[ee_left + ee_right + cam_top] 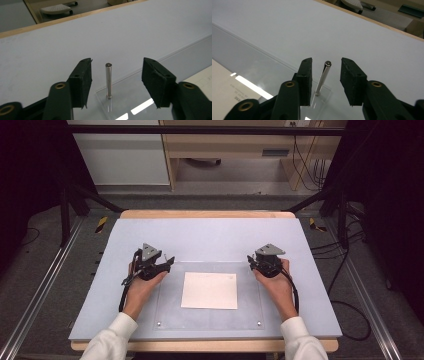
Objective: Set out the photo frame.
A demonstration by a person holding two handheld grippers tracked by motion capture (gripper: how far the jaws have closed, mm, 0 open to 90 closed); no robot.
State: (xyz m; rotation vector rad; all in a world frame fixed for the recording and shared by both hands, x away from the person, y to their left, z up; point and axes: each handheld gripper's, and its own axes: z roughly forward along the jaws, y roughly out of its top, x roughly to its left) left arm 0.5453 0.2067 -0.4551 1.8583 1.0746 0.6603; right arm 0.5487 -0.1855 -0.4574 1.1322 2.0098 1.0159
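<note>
Nearest the lens in the left gripper view, the left gripper (117,77) held its two black padded jaws well apart, and a slim upright metal pin (108,80) stood between them, touched by neither pad. That pin rose from a corner of a clear acrylic plate (130,100) lying flat on the pale grey table mat (75,37).

In the right gripper view, the right gripper (325,80) showed a narrower gap, with a second thin metal pin (323,78) standing between the jaws on another corner of the plate; a sliver of space remained on each side, so the pads pressed nothing.

From the high view, the left gripper (167,261) and the right gripper (251,260) sat at the far left and far right corners of the clear plate (170,310), each held in a hand with a white sleeve. A white square sheet of paper (209,290) lay on the plate between the hands, apart from both grippers. The mat covered a light wooden tabletop (200,214).
</note>
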